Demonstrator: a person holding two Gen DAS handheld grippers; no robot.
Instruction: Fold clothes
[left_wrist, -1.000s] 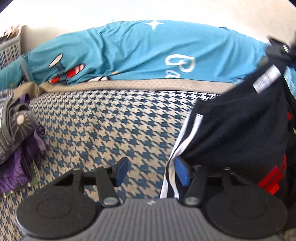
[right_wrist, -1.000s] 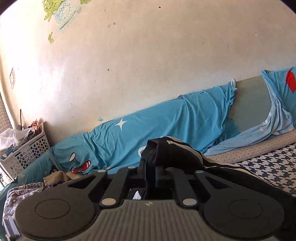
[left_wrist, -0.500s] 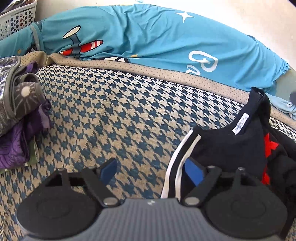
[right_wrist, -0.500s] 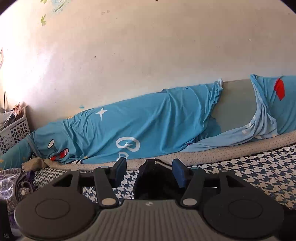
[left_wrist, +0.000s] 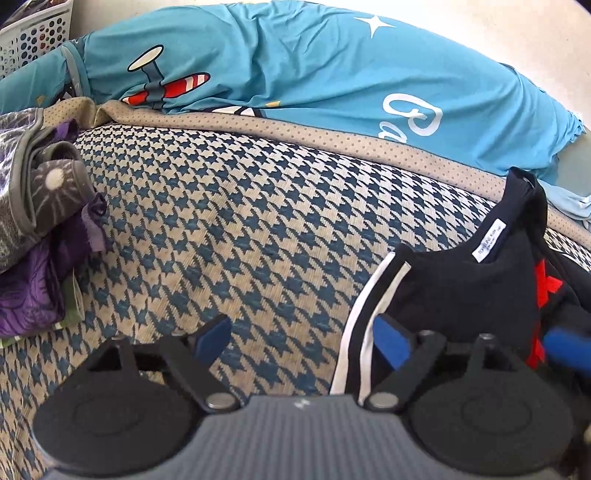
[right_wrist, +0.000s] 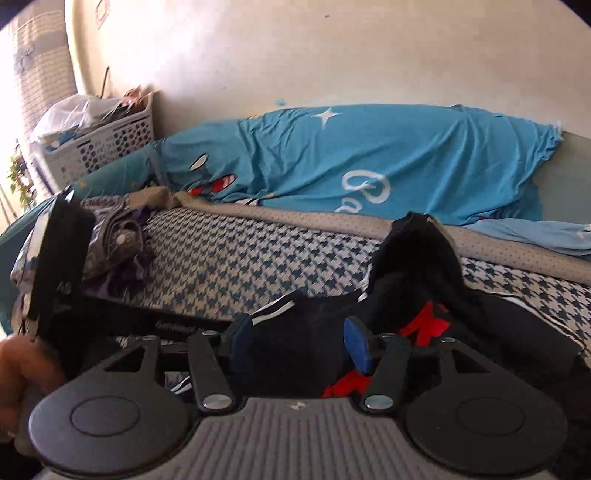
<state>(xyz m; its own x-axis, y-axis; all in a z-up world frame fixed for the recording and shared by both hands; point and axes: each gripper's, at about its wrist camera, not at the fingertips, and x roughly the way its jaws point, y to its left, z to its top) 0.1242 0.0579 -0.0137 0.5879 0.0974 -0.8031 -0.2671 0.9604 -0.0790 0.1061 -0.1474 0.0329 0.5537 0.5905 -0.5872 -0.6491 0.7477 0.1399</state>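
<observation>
Your left gripper (left_wrist: 301, 341) stands spread wide, its jaws having just been opening, with only the blue-and-cream houndstooth bed cover (left_wrist: 236, 221) showing in the gap between them. Its right blue pad sits against the white-striped edge of the crumpled black garment with red lettering (left_wrist: 461, 291), but nothing is pinched. That garment lies in the lower right of the left wrist view, a white neck label facing up, one dark fold standing up toward the beige dotted border strip (left_wrist: 332, 129) of the bed.

Your right gripper (right_wrist: 299, 347) is about half spread, and its jaws have also been opening within the last second. In the right wrist view the black garment (right_wrist: 417, 266) bulges up between the two blue pads in the lower centre; the cloth fills the gap, yet the pads do not appear to press on it. A peak of the fabric rises in the right centre of that frame, with red print just beside the right pad.

In the left of the right wrist view you can see the other black gripper body (right_wrist: 59, 258) and part of your hand (right_wrist: 22, 373) in the lower left corner.

A pile of grey and purple clothes (left_wrist: 40, 229) lies at the left edge of the bed, well apart from the black garment. A bright blue printed sheet (left_wrist: 332, 74) runs along the wall, and a white perforated plastic basket (right_wrist: 99, 147) sits in the upper left.
</observation>
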